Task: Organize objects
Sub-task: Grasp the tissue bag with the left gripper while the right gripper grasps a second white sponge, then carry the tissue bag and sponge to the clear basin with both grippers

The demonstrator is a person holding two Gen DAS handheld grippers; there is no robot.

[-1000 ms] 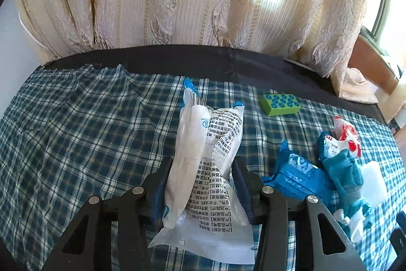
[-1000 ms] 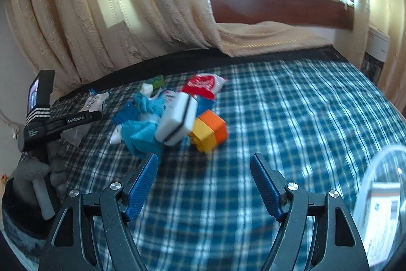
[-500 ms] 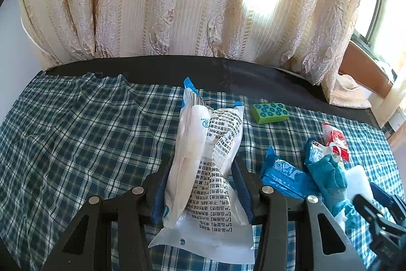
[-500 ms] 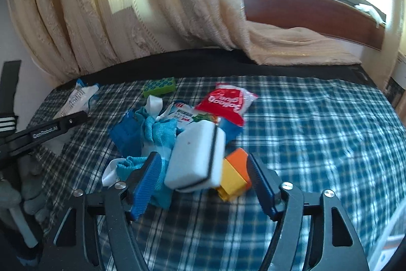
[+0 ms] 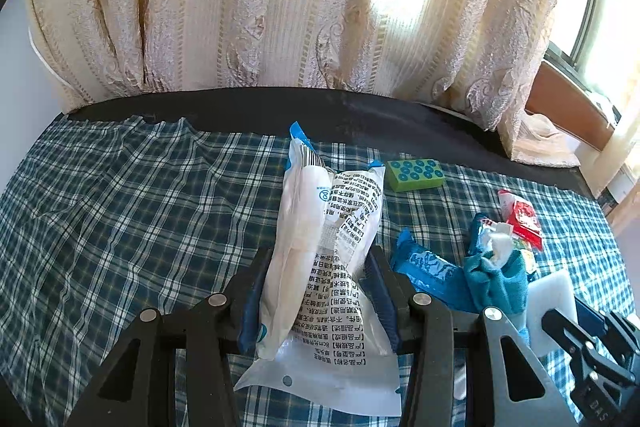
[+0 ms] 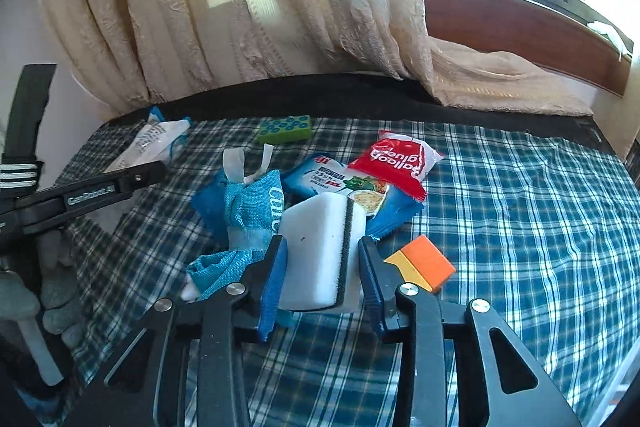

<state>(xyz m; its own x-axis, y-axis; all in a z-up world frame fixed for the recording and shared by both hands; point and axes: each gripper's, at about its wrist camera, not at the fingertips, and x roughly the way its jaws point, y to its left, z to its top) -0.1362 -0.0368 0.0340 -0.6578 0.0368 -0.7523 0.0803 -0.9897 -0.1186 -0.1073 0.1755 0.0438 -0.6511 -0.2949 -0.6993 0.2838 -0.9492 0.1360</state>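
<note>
Right wrist view: right gripper (image 6: 320, 279) closing on white sponge (image 6: 320, 251) atop the clutter pile on the plaid cloth (image 6: 520, 227), pads at its flat sides. Looks light, squashy; grip mid-body, gently.

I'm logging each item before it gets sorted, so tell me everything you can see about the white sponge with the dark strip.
The white sponge is a blocky foam pad, white on both broad sides with a thin dark scouring layer running through it. It stands tilted on edge on the blue plaid cloth, leaning against the teal fabric pouch and the blue snack packet, with an orange block just beside it. The right gripper is closing on it, its blue pads flanking both sides. A small dark speck marks its white face.
</note>
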